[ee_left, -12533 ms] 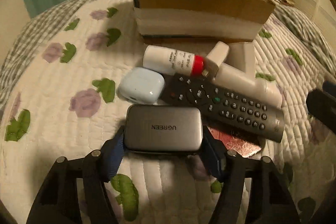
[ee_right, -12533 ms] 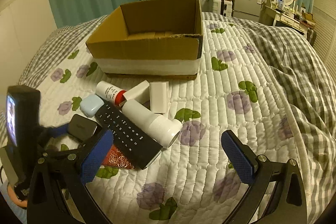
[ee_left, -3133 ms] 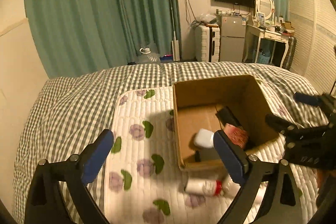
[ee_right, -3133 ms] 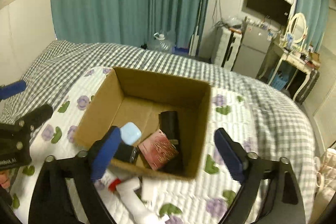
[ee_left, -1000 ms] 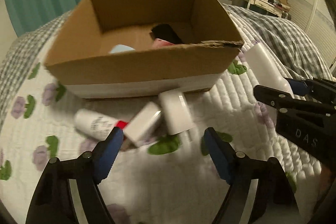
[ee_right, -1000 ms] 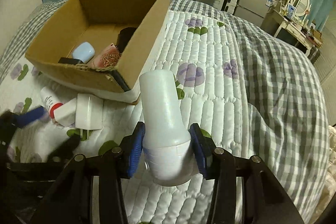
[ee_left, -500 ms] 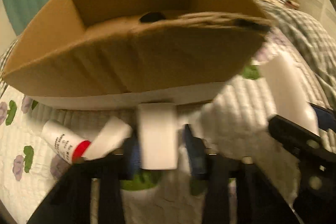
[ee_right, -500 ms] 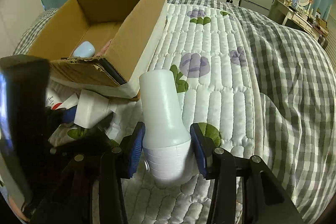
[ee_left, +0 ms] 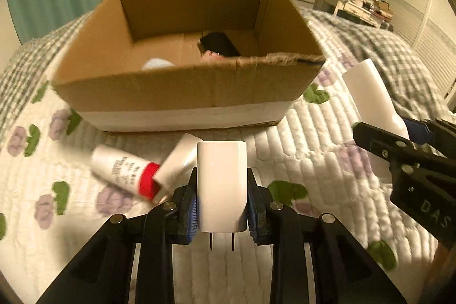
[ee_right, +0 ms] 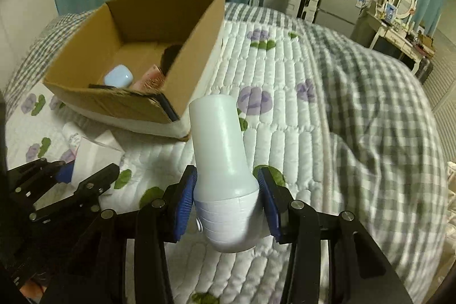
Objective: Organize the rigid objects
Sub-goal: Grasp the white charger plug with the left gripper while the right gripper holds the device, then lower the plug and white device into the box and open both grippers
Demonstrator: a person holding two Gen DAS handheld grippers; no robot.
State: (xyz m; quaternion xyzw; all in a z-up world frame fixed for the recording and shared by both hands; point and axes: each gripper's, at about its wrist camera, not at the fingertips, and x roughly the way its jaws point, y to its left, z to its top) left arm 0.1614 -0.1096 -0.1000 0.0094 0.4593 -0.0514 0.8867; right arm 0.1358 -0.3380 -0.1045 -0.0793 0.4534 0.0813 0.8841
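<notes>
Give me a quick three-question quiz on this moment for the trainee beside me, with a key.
1. True or false: the left gripper has its jaws shut on the white plug adapter.
2. What does the right gripper hold? A) remote B) white bottle C) earbud case
3. Fill in: the red-capped tube lies on the quilt, ____ the cardboard box.

Key: 1 true. 2 B. 3 outside.

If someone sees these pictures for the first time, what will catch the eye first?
Each gripper holds something white: the left gripper clamps a wall charger, prongs toward the camera, and the right gripper clamps a white bottle. Behind them, an open cardboard box sits on the quilt, partly filled.
</notes>
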